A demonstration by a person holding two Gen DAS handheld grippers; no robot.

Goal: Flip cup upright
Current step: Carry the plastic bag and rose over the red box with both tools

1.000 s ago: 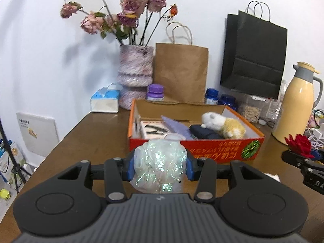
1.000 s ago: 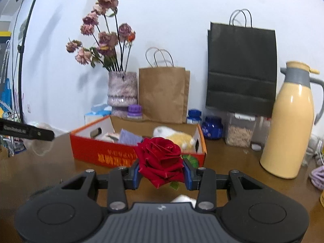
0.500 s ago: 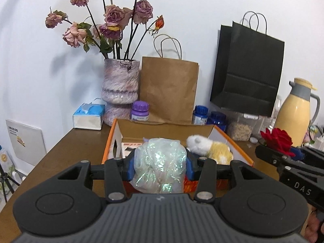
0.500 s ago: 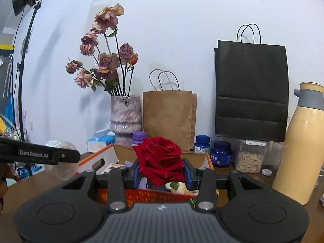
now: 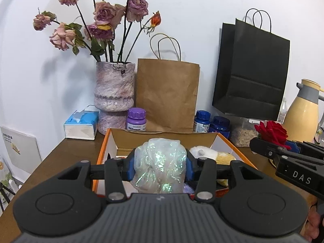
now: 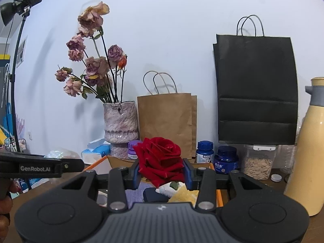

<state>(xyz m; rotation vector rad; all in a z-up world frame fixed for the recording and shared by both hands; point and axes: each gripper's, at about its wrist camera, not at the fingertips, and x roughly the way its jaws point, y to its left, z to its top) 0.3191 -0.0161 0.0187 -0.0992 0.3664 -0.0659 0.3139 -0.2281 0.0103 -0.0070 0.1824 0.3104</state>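
Above the orange box (image 5: 226,141) on the worktop (image 5: 60,154), left tongs (image 5: 160,169) clamping a crumpled iridescent wrapper (image 5: 160,166), right tongs (image 6: 162,173) gripping a red rose (image 6: 160,158)

Bright, even indoor light across both views, and the white wall (image 5: 192,10) glows without burning out. Soft shadows fall left of the dried roses (image 6: 91,66) and the brown bag handles (image 6: 160,81). Fisheye bending darkens the corners. Iridescent glints sparkle on the crinkled wrap (image 5: 160,170). Focus stays crisp throughout.
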